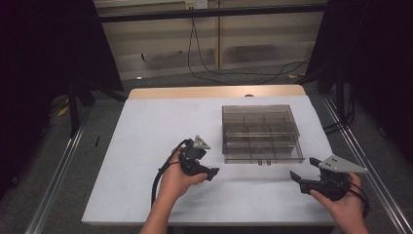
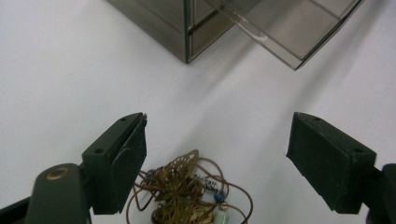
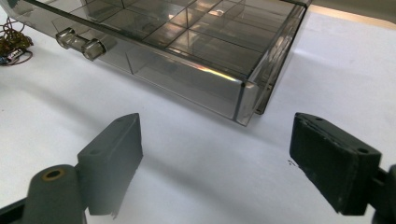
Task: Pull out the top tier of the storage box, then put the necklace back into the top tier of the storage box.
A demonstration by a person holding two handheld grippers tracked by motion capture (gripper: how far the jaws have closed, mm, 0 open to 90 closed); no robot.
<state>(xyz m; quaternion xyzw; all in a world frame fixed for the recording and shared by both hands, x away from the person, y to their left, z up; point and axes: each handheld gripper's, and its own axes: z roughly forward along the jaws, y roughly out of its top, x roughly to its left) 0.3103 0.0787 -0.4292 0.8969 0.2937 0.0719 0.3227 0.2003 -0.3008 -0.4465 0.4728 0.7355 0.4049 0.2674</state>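
Observation:
A smoky clear plastic organiser box (image 1: 259, 117) stands on the white table, right of centre. Its drawer (image 3: 187, 51), divided into several compartments, is pulled out toward me, with two clear knobs (image 3: 79, 42) on its front. A tangle of brass jewellery on brown cord (image 2: 187, 193) lies on the table, low between the jaws of my left gripper (image 2: 219, 126), and no pad touches it. That left gripper (image 1: 210, 171) is open, just left of the drawer front. My right gripper (image 1: 304, 168) is open and empty at the drawer's right front corner (image 3: 245, 100).
The white table cover (image 1: 146, 126) has bare room at the left and along the front edge. Beyond the table's wooden far edge (image 1: 214, 91), black cables trail across the floor. Metal rails (image 1: 58, 170) run along both sides.

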